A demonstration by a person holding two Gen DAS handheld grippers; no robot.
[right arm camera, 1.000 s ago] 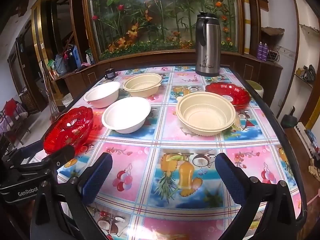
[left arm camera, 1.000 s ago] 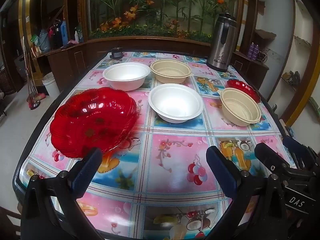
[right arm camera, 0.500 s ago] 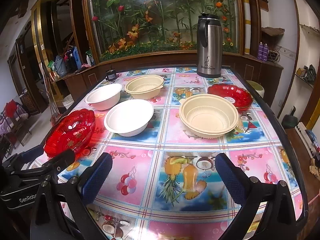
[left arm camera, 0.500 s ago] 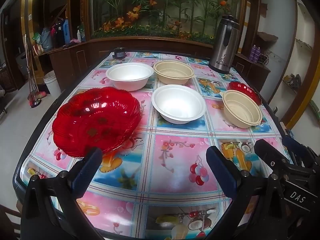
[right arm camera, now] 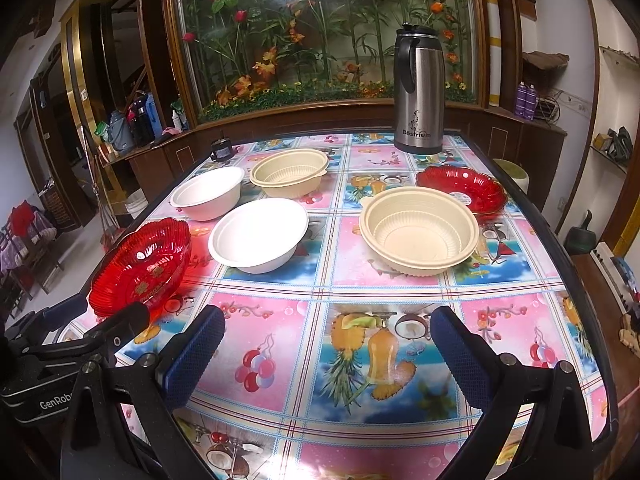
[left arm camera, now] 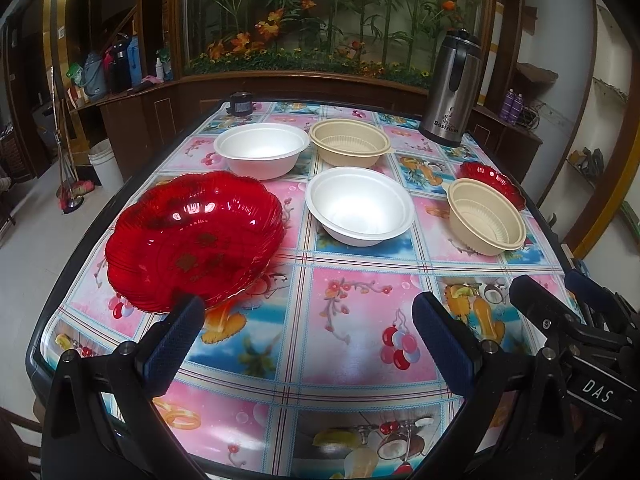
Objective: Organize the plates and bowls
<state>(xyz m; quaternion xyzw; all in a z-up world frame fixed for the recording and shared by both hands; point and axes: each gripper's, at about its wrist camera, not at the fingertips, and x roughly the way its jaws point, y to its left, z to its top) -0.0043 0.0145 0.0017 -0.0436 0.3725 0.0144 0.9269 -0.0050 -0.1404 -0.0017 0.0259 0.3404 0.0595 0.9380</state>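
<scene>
- Left gripper and right gripper: both spread wide, empty.
- We would approach the near red plate at ten o'clock, pinching its rim; plate depth seems shallow.

Counting across the table now: two red plates, one big at the near left and one by the far right edge. Two white bowls, near and far. Two cream bowls, far and right. One steel flask at the back, one small dark jar at the far corner.
</scene>
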